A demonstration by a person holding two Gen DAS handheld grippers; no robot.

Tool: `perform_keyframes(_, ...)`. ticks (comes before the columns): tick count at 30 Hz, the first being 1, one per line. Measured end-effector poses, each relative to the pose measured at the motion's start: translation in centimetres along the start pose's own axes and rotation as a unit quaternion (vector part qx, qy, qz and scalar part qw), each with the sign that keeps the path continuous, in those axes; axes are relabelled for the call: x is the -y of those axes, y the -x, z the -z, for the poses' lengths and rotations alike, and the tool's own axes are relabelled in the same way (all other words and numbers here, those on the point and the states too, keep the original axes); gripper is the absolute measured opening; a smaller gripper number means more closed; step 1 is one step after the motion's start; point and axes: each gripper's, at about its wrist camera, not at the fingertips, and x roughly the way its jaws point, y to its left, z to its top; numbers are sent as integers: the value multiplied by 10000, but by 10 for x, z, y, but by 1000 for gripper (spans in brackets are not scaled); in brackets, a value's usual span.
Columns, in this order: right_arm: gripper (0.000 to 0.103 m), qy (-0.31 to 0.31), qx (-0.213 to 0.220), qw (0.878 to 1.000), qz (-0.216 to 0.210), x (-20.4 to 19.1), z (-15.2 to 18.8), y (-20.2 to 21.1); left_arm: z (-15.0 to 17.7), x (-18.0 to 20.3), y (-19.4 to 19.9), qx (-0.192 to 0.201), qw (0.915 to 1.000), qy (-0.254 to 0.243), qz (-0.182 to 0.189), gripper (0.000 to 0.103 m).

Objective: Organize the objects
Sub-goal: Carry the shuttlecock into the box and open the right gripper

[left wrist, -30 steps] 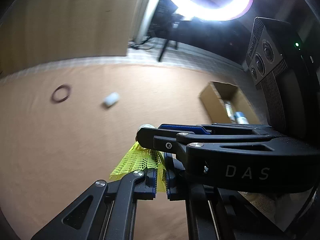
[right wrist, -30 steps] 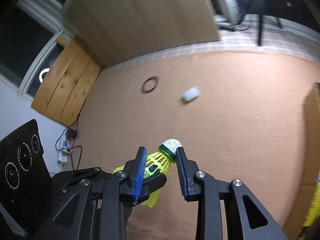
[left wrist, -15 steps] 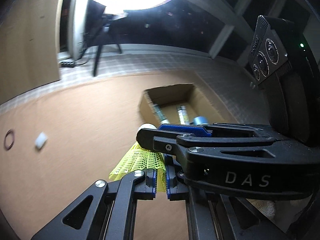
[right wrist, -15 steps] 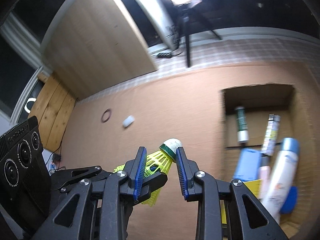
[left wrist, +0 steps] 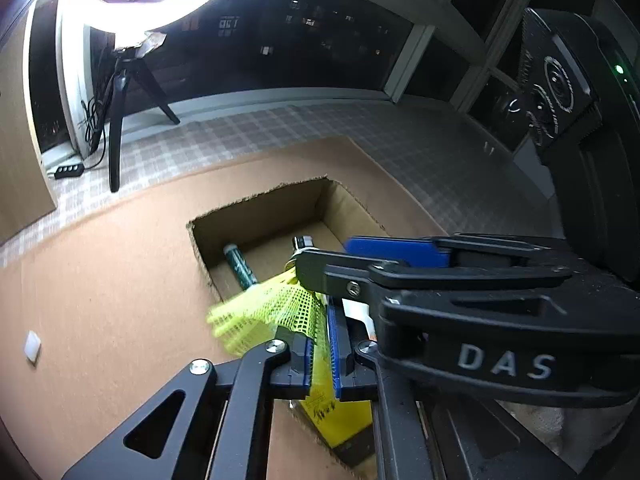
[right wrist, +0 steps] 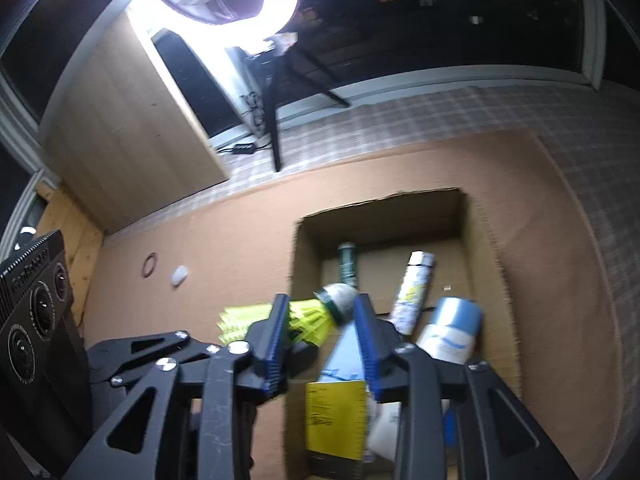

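Starting far left: spotting a small white piece (left wrist: 32,346) lying alone on the brown mat (left wrist: 100,280), well apart from the action. Moving across to the cardboard box (left wrist: 256,216), open-topped and holding a green tube (left wrist: 240,268), a patterned can (right wrist: 414,288) and a blue-capped spray can (right wrist: 452,324). Hovering right over its near edge with the yellow shuttlecock (left wrist: 276,308)! Caught by the mesh skirt in the left gripper (left wrist: 322,336), fingers just eased apart a touch and nearly closed, skirt edge between them; cannot tell whether pinching or letting slip. Crossing in from the right with the right gripper (right wrist: 320,308), fingers just spread wide, cork nose between them but not squeezed. Judging by looks: feather-light, springy skirt, easily crushed, so best taken at the firm cork or lightly by the skirt rim. Reading "DAS" in pale letters on the right gripper's body; print on the yellow packet (right wrist: 334,416) in the box too blurred to make out.
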Motion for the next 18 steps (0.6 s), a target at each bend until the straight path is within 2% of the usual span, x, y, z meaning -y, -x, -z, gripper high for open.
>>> perform_keyframes(1, 51, -40, 17, 10000, 82, 4, 0, 1, -2, 2, -3, -53, 10000, -17, -5, 39)
perform_keyframes(2, 52, -81, 29, 9999, 105, 8, 0, 2, -2, 2, -3, -22, 10000, -17, -33, 55)
perform_keyframes(3, 54, -114, 40, 9999, 119, 11, 0, 3, -2, 2, -1, 29, 10000, -20, -87, 58)
perform_keyframes(10, 54, -314, 53, 9993, 183, 23, 5, 4, 4, -13, 3, -44, 9996, 167, -221, 58)
perform_keyframes(18, 54, -378, 72, 9992, 79, 20, 9, 7, 18, -39, 23, -84, 9984, 352, -426, 58)
